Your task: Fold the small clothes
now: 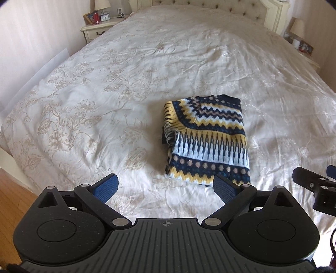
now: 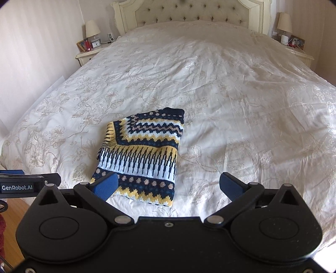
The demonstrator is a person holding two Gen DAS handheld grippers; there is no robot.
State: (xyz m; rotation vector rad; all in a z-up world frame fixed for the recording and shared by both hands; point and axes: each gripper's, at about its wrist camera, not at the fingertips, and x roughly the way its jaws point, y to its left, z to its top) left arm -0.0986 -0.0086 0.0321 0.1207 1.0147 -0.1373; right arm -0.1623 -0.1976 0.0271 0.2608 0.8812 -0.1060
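A knitted sweater (image 1: 206, 138) patterned in navy, yellow and pale blue lies folded into a compact rectangle on the bed; the right wrist view shows the sweater (image 2: 142, 155) left of centre. My left gripper (image 1: 166, 187) is open just before the sweater's near edge, with nothing between its blue pads. My right gripper (image 2: 170, 185) is open too, empty, its left pad over the sweater's near left corner in the image. The right gripper's side (image 1: 315, 184) shows at the right edge of the left wrist view, and the left gripper's side (image 2: 29, 182) at the left edge of the right wrist view.
The white bedspread (image 1: 105, 94) with a beige floral pattern covers the whole bed. A tufted headboard (image 2: 191, 12) stands at the far end. Nightstands with lamps flank it, left (image 2: 88, 52) and right (image 2: 298, 52). Wooden floor (image 1: 12, 201) shows at the near left.
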